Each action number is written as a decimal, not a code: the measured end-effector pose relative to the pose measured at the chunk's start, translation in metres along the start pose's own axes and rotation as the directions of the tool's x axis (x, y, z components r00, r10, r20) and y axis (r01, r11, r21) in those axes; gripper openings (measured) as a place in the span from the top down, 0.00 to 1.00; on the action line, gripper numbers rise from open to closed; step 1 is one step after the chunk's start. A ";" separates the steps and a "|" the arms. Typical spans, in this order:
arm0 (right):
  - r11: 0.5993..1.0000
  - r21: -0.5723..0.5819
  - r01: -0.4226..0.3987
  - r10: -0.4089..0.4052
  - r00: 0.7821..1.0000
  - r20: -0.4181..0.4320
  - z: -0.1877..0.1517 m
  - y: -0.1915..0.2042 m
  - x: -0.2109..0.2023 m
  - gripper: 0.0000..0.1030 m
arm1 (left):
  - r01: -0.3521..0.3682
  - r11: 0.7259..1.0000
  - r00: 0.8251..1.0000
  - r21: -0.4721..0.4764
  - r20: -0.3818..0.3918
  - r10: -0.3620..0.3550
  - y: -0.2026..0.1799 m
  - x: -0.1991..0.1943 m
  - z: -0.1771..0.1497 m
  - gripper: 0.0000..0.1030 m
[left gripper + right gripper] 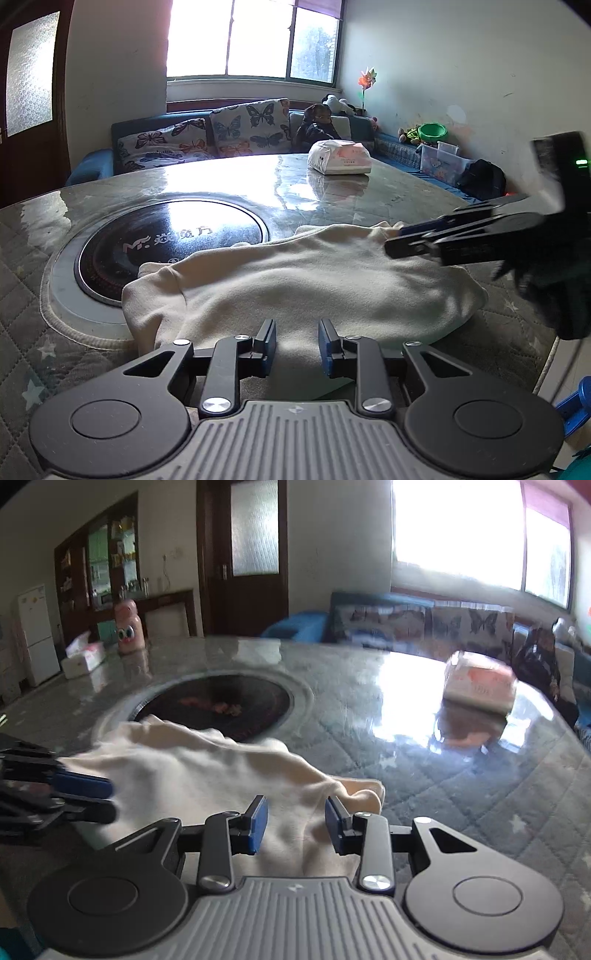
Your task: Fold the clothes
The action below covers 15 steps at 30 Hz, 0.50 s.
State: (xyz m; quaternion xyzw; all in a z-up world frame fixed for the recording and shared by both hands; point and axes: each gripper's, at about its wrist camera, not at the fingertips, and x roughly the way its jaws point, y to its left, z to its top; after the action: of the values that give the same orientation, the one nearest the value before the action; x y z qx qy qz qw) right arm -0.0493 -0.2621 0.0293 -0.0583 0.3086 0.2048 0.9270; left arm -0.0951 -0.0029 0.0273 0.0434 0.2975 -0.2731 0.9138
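A cream garment [295, 280] lies folded in a wide bundle on the quilted table cover, its left end overlapping the round hob [173, 240]. My left gripper [297, 341] hovers at the garment's near edge, jaws apart, with cloth below the gap and nothing pinched. My right gripper [397, 240] comes in from the right over the garment's far right corner. In the right wrist view, the right gripper [295, 825] stands open over a bunched end of the garment [203, 771]. The left gripper [110, 797] shows at the left edge, blurred.
A white and pink tissue pack [340, 157] sits on the glossy table [388, 192] beyond the garment. A pink toy figure [127, 627] and a tissue box [83, 657] stand at the far left edge. A sofa with butterfly cushions [247, 125] runs behind the table.
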 end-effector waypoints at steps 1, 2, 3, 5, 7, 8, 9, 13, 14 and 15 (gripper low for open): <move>1.000 0.008 0.017 -0.016 1.000 -0.013 -0.002 -0.004 0.007 0.67 | 0.001 1.000 1.000 0.000 0.000 -0.001 0.000 0.000 0.000 0.73; 0.999 0.023 0.026 -0.025 0.999 -0.021 -0.003 -0.008 0.012 0.68 | 0.002 1.000 1.000 -0.001 0.000 -0.002 0.001 0.000 0.000 0.73; 0.999 0.048 0.023 -0.022 1.000 -0.020 -0.004 -0.012 0.013 0.69 | 0.003 1.000 1.000 -0.001 0.000 -0.003 0.001 0.001 -0.001 0.73; 0.997 0.078 0.027 -0.026 1.000 -0.013 -0.004 -0.016 0.010 0.70 | 0.003 1.000 1.000 -0.001 0.000 -0.003 0.001 0.001 -0.001 0.73; 0.997 0.071 0.041 -0.042 0.999 0.010 -0.003 -0.015 0.004 0.70 | 0.003 1.000 1.000 -0.001 -0.001 -0.003 0.001 0.002 -0.001 0.72; 0.997 0.071 0.035 -0.037 0.999 0.021 -0.002 -0.014 0.002 0.70 | 0.003 1.000 1.000 0.000 -0.001 -0.003 0.001 0.003 -0.001 0.72; 0.997 0.073 0.032 -0.033 0.999 0.020 -0.002 -0.015 0.003 0.70 | 0.003 1.000 1.000 0.001 -0.001 -0.003 0.001 0.003 -0.001 0.72; 0.996 0.080 0.038 -0.037 0.999 -0.011 -0.003 -0.022 0.014 0.72 | 0.000 1.000 1.000 0.000 -0.001 0.000 0.001 0.002 -0.001 0.71; 0.996 0.084 0.040 -0.040 0.999 -0.012 -0.003 -0.023 0.015 0.73 | -0.001 1.000 1.000 -0.001 -0.001 0.001 0.001 0.002 -0.001 0.71; 0.995 0.089 0.042 -0.042 0.999 -0.007 -0.001 -0.024 0.014 0.73 | -0.003 1.000 1.000 -0.002 -0.001 0.003 0.001 0.001 -0.001 0.71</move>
State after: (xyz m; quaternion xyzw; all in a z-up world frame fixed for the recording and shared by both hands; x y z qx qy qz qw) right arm -0.0301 -0.2793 0.0194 -0.0239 0.3186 0.1711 0.9320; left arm -0.0939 -0.0022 0.0255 0.0433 0.2982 -0.2717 0.9140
